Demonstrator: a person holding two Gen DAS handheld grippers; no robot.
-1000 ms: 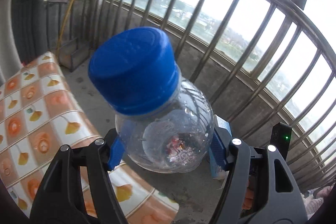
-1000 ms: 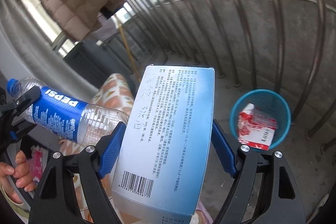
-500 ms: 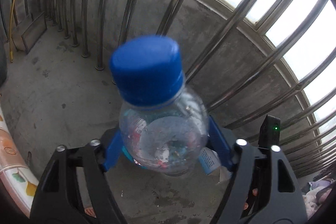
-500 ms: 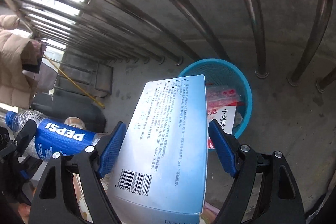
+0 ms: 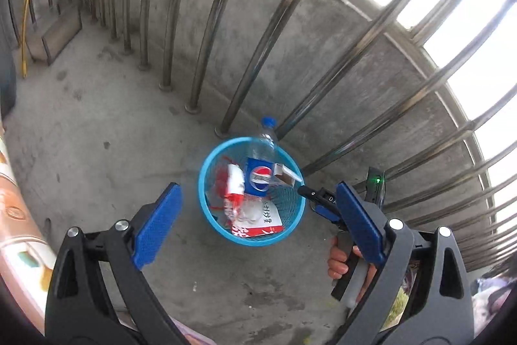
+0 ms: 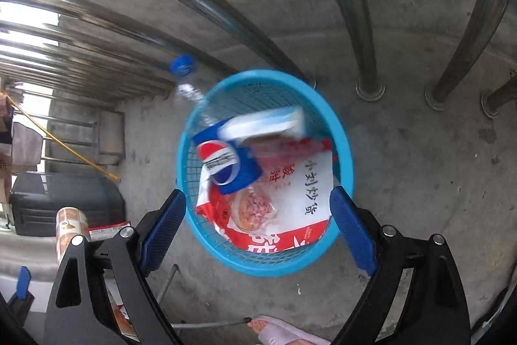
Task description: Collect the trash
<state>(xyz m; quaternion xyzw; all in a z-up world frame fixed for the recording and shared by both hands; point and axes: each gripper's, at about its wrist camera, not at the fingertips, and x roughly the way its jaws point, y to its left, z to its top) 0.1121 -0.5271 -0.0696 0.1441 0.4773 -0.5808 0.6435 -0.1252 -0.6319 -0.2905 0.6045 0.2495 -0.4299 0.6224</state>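
Note:
A blue mesh trash basket (image 5: 206,209) (image 6: 345,147) stands on the concrete floor by the railing. A Pepsi bottle (image 5: 260,165) (image 6: 223,165) with a blue cap lies tilted in it, cap end sticking out over the rim. A blue-white box (image 6: 265,123) (image 5: 286,173) lies blurred in the basket beside the bottle. Red-and-white snack wrappers (image 6: 290,206) (image 5: 255,220) fill the bottom. My left gripper (image 5: 255,222) is open and empty above the basket. My right gripper (image 6: 258,228) is open and empty above the basket, and its tip shows in the left wrist view (image 5: 318,199).
Steel railing bars (image 5: 245,60) (image 6: 358,21) on a low concrete wall stand right behind the basket. A patterned tabletop edge (image 5: 13,215) is at the left. A dark bin (image 6: 64,202) and a yellow-handled tool (image 6: 64,144) are further along the balcony.
Both grippers have opened. The Pepsi bottle left the left gripper and the box left the right gripper; both now lie in the basket. Both cameras now look down at the basket.

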